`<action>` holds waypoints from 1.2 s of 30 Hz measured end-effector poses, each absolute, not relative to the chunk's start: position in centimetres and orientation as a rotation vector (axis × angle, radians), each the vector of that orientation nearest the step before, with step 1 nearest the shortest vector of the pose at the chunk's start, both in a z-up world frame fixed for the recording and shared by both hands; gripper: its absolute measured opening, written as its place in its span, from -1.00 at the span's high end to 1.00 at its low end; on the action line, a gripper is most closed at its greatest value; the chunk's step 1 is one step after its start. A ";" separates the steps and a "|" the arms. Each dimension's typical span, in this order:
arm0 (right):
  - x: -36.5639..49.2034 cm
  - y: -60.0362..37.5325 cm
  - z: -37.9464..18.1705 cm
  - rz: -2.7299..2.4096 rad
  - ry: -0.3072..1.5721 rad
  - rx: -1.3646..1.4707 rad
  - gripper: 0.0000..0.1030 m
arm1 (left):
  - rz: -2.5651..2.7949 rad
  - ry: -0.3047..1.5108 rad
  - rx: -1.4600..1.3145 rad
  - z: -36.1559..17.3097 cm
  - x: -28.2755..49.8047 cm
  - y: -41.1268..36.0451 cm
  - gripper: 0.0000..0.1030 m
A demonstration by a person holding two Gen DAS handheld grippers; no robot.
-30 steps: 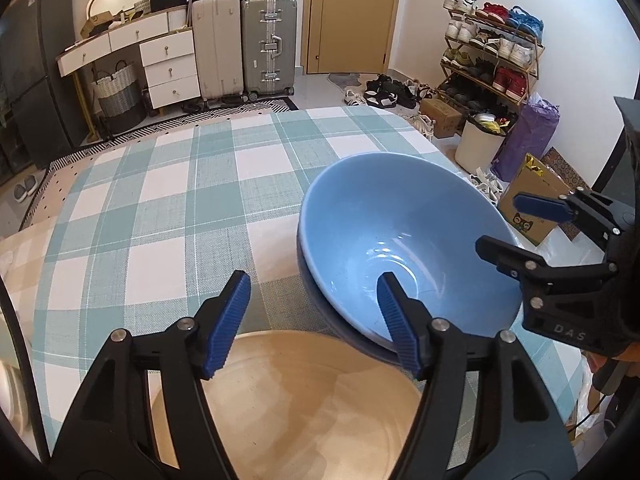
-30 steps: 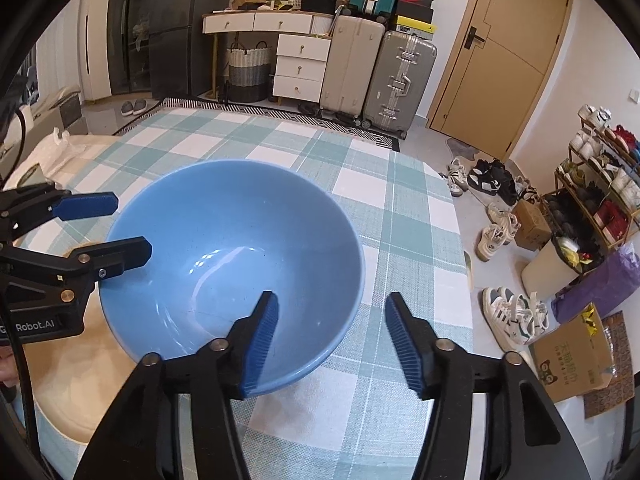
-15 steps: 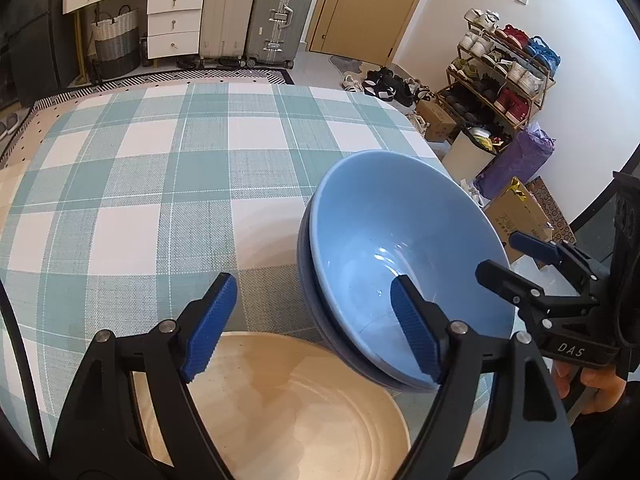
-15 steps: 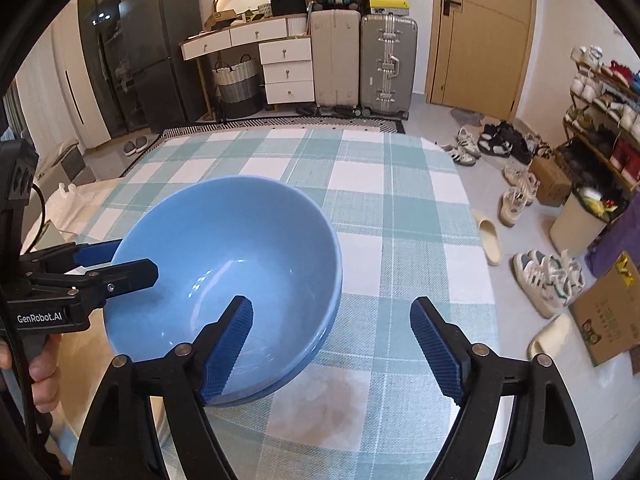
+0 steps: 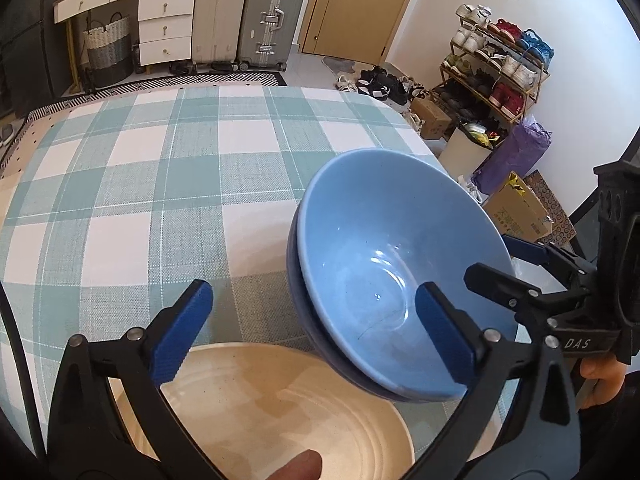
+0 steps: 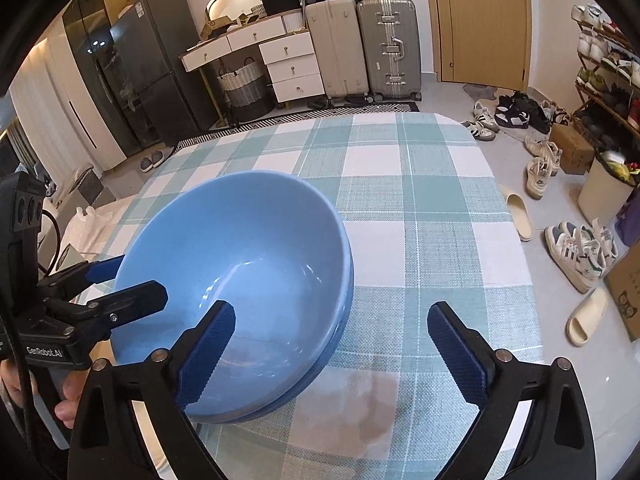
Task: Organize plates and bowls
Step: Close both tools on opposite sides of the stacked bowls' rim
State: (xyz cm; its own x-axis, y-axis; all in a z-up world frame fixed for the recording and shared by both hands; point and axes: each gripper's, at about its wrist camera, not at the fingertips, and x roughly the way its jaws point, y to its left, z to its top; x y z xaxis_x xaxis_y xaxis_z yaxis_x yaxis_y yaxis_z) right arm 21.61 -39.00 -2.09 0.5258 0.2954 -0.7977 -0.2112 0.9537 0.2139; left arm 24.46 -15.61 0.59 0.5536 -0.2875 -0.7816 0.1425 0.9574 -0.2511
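A light blue bowl [image 5: 380, 272] sits nested in a darker blue bowl [image 5: 304, 312] on the checked tablecloth [image 5: 160, 184]; the right wrist view shows the same stack [image 6: 248, 264]. A cream plate [image 5: 280, 408] lies just in front of it, under my left gripper [image 5: 312, 332]. That gripper's jaws are opening, and the pads straddle the stack's near rim without pressing on it. My right gripper [image 6: 332, 356] is opening too, with one pad over the bowl's inside, the other over the cloth, and neither touching. Each gripper shows in the other's view, the right gripper [image 5: 504, 264] and the left gripper [image 6: 120, 286].
A damp stain [image 6: 360, 400] marks the cloth near the bowls. The table's right edge [image 6: 516, 240] drops to a floor with shoes [image 6: 580, 248] and a cardboard box [image 5: 520, 208]. Suitcases [image 5: 248, 16], white drawers [image 5: 164, 28] and a shoe rack [image 5: 500, 64] stand beyond.
Both grippers' jaws have spread much wider, their pads coming away from the blue bowl's rim. Both cameras have tipped down a little towards the table.
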 end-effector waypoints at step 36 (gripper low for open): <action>20.8 -38.1 -2.6 0.358 0.974 0.079 0.28 | -0.310 1.005 -0.153 -0.4 24.0 -16.9 0.30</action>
State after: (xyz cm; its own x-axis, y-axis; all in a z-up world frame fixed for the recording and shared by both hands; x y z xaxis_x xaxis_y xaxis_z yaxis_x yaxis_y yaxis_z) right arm 20.79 -38.07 -2.60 0.5088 0.3318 -0.7944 -0.2615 0.9387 0.2245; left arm 23.99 -16.85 -0.43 0.4969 -0.3249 -0.8047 0.1853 0.9456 -0.2674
